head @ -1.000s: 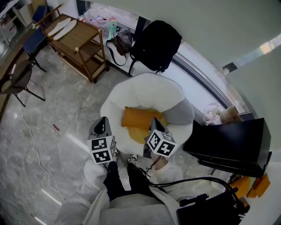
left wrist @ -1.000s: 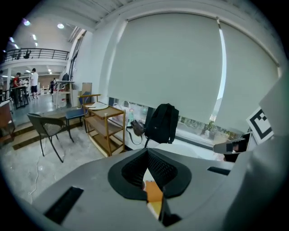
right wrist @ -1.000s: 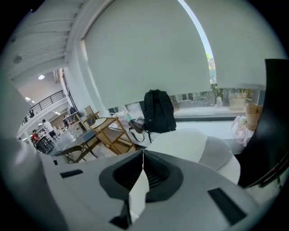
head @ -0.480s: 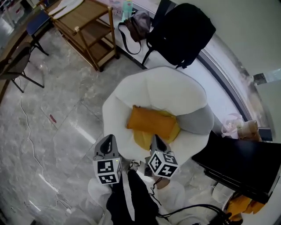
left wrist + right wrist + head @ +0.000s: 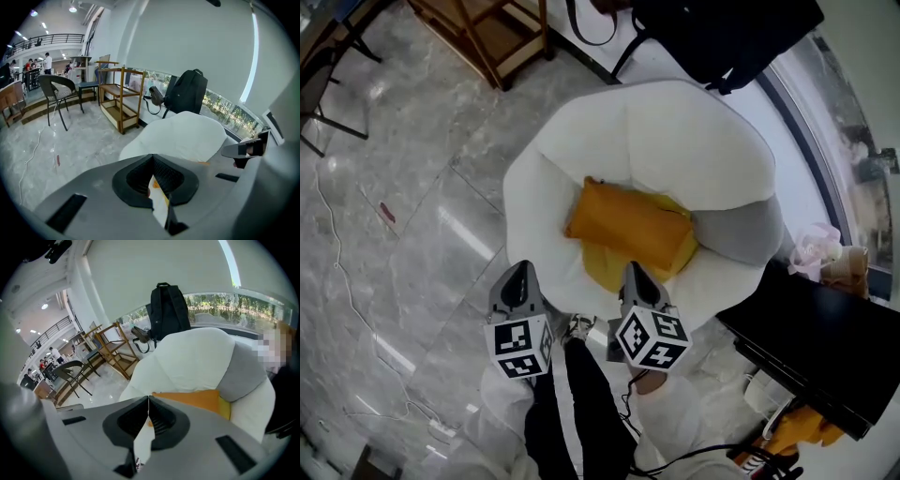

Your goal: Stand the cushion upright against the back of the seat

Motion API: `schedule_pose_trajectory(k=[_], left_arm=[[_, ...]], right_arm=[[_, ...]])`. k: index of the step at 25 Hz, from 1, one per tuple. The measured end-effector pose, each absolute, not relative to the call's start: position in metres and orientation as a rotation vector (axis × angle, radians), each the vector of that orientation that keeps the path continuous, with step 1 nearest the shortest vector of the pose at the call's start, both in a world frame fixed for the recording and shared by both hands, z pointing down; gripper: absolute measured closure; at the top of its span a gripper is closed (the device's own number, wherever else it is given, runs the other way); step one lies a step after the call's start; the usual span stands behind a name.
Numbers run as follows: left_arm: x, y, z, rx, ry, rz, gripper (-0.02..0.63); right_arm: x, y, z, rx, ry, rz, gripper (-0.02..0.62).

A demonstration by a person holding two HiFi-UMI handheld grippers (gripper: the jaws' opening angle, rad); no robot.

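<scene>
Cushion [image 5: 630,223], orange and plump, lies flat across the seat of the white armchair [image 5: 675,131]. It is a rectangle with its long side toward the backrest, not yet stood up. It rests on a yellow cushion [image 5: 605,274], whose edge shows along its near side. A grey cushion [image 5: 741,234] fills the chair's right corner, just beside the orange one's end. The backrest rises right behind the orange cushion.

The left gripper [image 5: 520,274] hangs by the chair's front left edge and the right gripper [image 5: 634,274] over the front rim, near the yellow edge. Both have their jaws together, tips meeting on nothing.

Behind the chair a black backpack [image 5: 722,28] sits on the window ledge, with a wooden trolley [image 5: 502,28] to its left on the marble floor [image 5: 412,187]. A black case [image 5: 816,347] stands close at the chair's right.
</scene>
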State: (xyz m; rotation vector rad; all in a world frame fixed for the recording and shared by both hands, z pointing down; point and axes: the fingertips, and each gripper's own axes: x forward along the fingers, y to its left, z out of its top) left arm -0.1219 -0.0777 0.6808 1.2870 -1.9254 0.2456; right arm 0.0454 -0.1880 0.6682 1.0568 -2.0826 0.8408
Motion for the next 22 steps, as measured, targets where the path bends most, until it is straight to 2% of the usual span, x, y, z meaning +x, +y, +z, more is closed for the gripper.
schedule_pose_trajectory(k=[11, 22], left_arm=[[-0.133, -0.086, 0.707, 1.331, -1.861, 0.305, 0.611], [-0.158, -0.11, 0.738, 1.382, -1.816, 0.323, 0.611]], right_arm=[[0.029, -0.211, 0.7, 1.035, -2.043, 0.812, 0.532], [-0.048, -0.244, 0.769, 0.82, -2.073, 0.842, 0.531]])
